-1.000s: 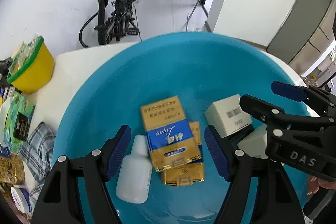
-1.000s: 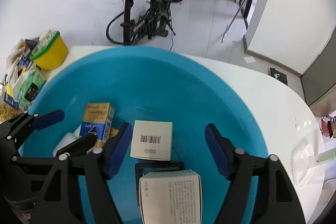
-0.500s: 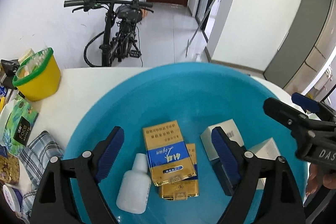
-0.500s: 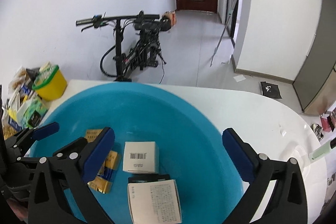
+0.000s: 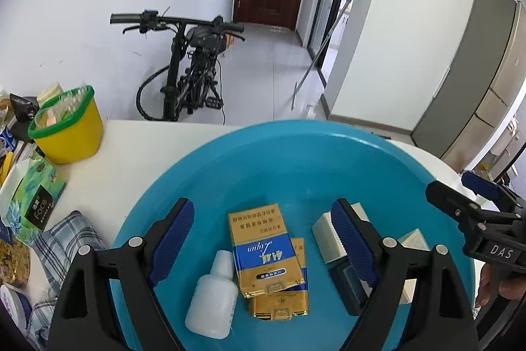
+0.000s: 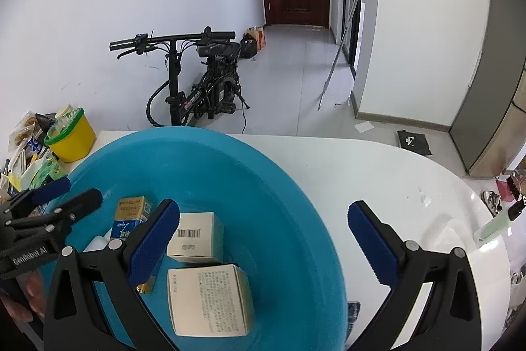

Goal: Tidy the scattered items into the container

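A wide blue basin [image 5: 296, 153] stands on the white table. Inside it lie two gold-and-blue boxes [image 5: 263, 249], one on top of the other. With them are a white squeeze bottle [image 5: 213, 301], a white barcode box [image 5: 323, 232] and a dark flat item [image 5: 348, 285]. My left gripper [image 5: 263, 216] hovers open above the gold boxes, touching nothing. My right gripper [image 6: 263, 213] is wide open over the basin [image 6: 230, 170] and its right rim. A printed white box [image 6: 210, 298] lies free below its left finger, next to the barcode box [image 6: 194, 236].
A yellow tub with a green rim [image 5: 65, 134], a green tissue pack [image 5: 33, 199] and a plaid cloth [image 5: 65, 239] crowd the table's left end. A bicycle [image 5: 190, 71] leans on the wall beyond. Bare white tabletop [image 6: 394, 186] stretches right of the basin.
Both grippers have lifted back from the basin and tilted up, so more of the room shows. Both pairs of jaws have spread, the right one far wider. The printed white box stays in the basin.
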`<state>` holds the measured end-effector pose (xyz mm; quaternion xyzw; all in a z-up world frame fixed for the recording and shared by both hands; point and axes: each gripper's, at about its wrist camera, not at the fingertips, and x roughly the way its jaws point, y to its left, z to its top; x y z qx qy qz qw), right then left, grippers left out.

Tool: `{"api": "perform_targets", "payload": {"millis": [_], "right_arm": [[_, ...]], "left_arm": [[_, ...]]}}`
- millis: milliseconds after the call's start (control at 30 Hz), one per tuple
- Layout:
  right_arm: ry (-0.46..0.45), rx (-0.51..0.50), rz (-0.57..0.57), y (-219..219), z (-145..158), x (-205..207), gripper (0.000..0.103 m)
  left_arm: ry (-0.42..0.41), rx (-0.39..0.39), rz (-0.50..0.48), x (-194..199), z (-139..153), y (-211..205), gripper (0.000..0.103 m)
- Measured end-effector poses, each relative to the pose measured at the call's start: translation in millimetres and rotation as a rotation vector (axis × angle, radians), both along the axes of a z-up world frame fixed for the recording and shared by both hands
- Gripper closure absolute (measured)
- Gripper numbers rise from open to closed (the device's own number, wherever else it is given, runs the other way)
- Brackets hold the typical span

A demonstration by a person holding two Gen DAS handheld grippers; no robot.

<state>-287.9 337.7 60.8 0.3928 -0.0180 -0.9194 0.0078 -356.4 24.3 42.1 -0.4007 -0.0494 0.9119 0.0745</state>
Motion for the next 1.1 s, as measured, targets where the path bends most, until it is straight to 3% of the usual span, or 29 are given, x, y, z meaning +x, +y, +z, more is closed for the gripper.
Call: {"api": "perform_targets", "payload": {"millis": [200, 733, 800, 867, 1100], "right_arm": [[0.058, 0.053, 0.016, -0.4, 7.1, 13.8, 0.001], [0.253, 0.053, 0.03, -6.3, 43.5, 46.1, 0.001], [0.282, 0.064, 0.028, -8.0, 48.8, 50.5, 0.001], [0.305, 0.072, 0.027, -8.1, 53.1, 54.7, 0.001], [0.34, 0.078, 0.039, -10.4, 65.3, 68.8, 0.001]], "left_arm": [[0.063, 0.012, -0.015, 9.3, 10.5, 0.9, 0.016], [0.254, -0.026, -0.031, 39.2, 41.0, 2.6, 0.015], [0.287, -0.021, -0.029, 42.9, 46.1, 0.6, 0.011], [0.322, -0.015, -0.029, 48.1, 52.1, -0.5, 0.001], [0.397, -0.013, -0.037, 62.9, 72.9, 0.2, 0.0]]}}
